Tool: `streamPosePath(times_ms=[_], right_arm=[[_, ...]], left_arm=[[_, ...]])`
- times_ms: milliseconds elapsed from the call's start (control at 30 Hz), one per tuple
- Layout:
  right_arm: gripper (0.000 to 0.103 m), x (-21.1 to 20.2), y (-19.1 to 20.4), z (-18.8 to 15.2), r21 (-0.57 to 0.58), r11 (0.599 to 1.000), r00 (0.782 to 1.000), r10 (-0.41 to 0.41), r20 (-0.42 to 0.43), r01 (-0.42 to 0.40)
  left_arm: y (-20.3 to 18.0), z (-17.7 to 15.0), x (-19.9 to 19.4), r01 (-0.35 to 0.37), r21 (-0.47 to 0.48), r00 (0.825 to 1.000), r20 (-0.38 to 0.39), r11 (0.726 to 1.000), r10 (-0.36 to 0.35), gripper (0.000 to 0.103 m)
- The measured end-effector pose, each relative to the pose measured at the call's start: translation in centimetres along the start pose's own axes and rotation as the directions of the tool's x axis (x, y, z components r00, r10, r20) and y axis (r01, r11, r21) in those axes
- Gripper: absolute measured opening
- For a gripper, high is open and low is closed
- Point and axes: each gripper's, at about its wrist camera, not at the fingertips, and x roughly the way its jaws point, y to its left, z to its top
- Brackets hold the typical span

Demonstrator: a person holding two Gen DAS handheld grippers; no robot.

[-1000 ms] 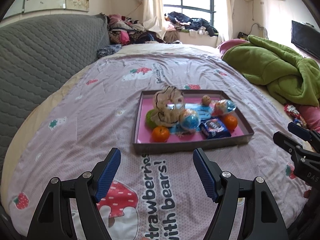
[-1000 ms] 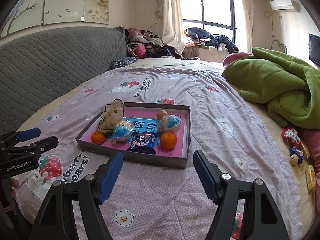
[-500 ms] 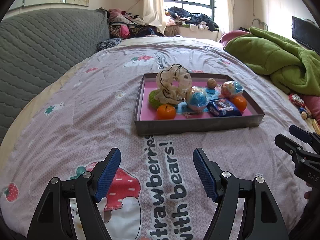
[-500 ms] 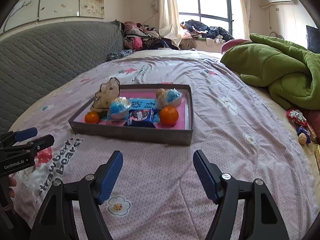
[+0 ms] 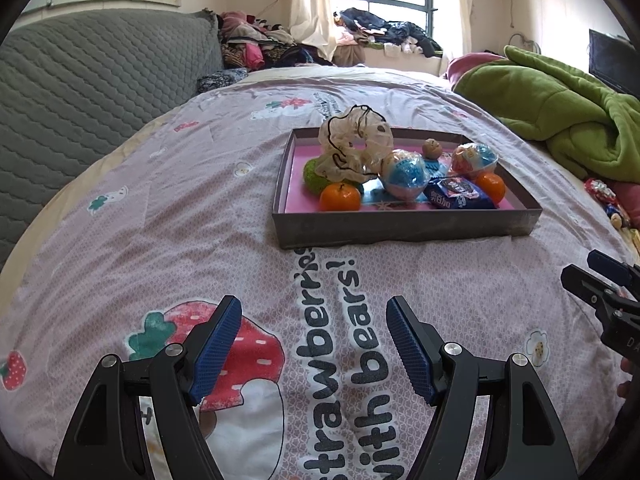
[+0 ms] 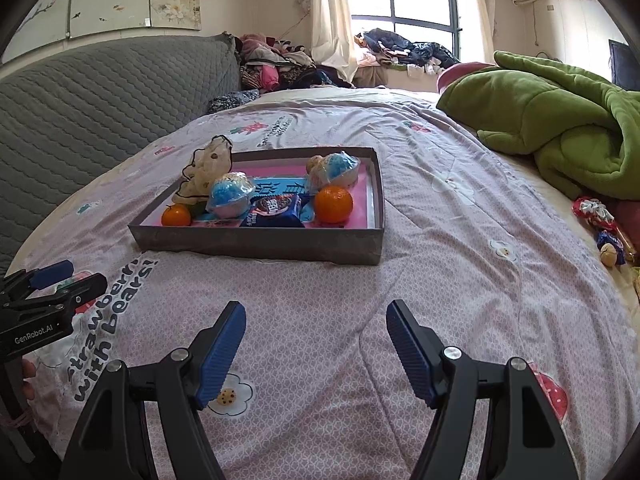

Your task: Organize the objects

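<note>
Green blanket [image 5: 560, 120], grey headboard [image 5: 88, 92]

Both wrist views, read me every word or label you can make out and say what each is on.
"strawberries with bears!": pink printed bedspread
"GenRobot.AI": black left gripper
Blue snack packet in the grey cardboard tray: unreadable
Blue printed card under the snacks: large characters, unreadable
Small bedspread print: blurred

Both grippers came down toward the bed over the last second. In the left wrist view, the tray [image 5: 404, 230] went from a small shape in mid-frame to a larger one seen at a flatter angle, and the "strawberries with bears!" print [image 5: 340, 356] filled more of the foreground between the left gripper [image 5: 312, 344] fingers. In the right wrist view, the tray [image 6: 260, 244] likewise loomed larger ahead of the right gripper [image 6: 314, 346].
</note>
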Motion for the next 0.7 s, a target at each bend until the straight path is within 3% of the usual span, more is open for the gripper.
streamPosePath(times_ms=[700], right_arm=[[0.072,1.2,-0.1,-0.3,-0.002,1.0,0.999,-0.015,-0.035,0.015]], left_arm=[[0.2,-0.6,1.3,-0.02,0.009,1.0,-0.02,1.0,0.021,0.076]])
